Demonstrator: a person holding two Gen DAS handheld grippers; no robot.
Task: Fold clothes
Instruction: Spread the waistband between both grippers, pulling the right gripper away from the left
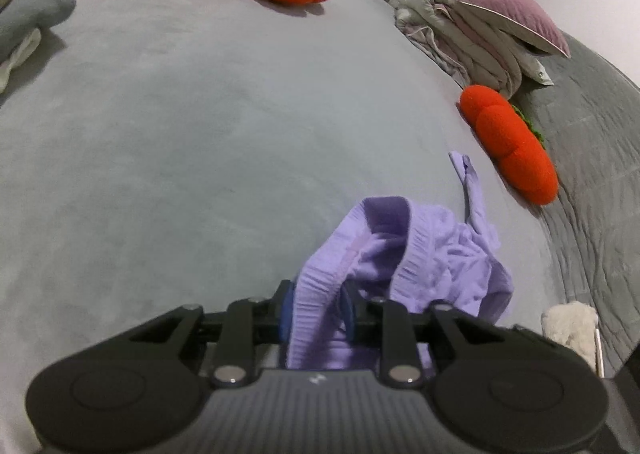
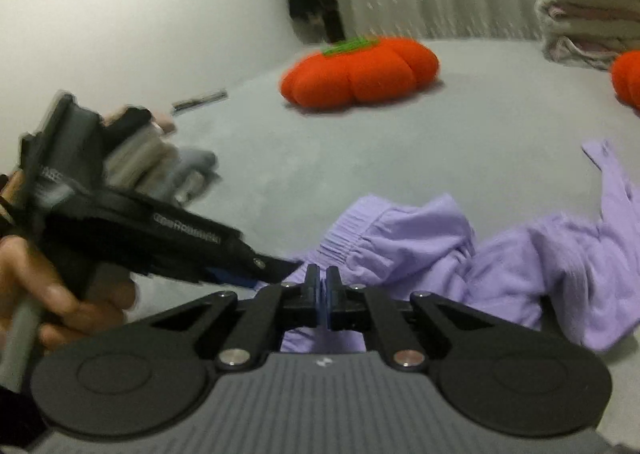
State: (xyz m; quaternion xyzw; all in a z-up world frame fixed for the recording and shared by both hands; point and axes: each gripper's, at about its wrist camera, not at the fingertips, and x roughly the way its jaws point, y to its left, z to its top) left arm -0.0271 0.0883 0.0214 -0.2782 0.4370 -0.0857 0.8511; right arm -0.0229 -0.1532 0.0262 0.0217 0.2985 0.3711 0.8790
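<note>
No text can be read with certainty. The left tongs [image 2: 276, 270], seen from the right wrist, carry a line of white lettering along the black body, too blurred to make out. Each tongs' grey housing bears a small white logo mark, a shape rather than letters, near its front edge.

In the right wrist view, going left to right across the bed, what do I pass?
Left gripper in a hand → big orange pumpkin cushion → purple garment → stack of folded bedding at the far right edge.
</note>
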